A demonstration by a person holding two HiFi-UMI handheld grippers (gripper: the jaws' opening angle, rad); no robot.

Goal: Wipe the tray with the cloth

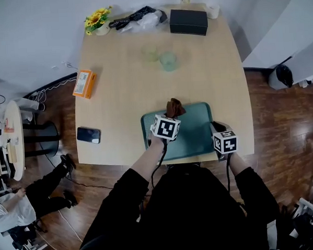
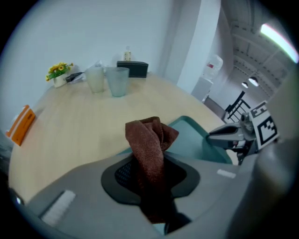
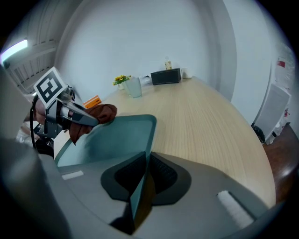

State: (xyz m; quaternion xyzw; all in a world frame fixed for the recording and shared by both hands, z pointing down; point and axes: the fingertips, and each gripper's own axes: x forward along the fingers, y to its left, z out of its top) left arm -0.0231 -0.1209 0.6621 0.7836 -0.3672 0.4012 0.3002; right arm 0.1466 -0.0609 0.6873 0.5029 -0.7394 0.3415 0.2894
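Observation:
A teal tray (image 1: pixel 196 133) lies at the near edge of the wooden table (image 1: pixel 123 87). My left gripper (image 1: pixel 169 116) is shut on a brown cloth (image 1: pixel 174 107), whose bunched end sticks up beyond the jaws (image 2: pixel 148 135) over the tray's far left part. The tray's corner (image 2: pixel 189 140) shows right of the cloth. My right gripper (image 1: pixel 215 128) is shut on the tray's right rim (image 3: pixel 145 154), which runs edge-on between its pads. In the right gripper view the left gripper (image 3: pixel 86 117) and cloth (image 3: pixel 100 113) hover at the tray's (image 3: pixel 117 137) far left.
Two clear cups (image 1: pixel 161 56) stand mid-table. A black box (image 1: pixel 188 21), flowers (image 1: pixel 97 19) and a bag sit along the far edge. An orange box (image 1: pixel 83 83) and a phone (image 1: pixel 88 135) lie at the left. A person sits on the floor at the lower left.

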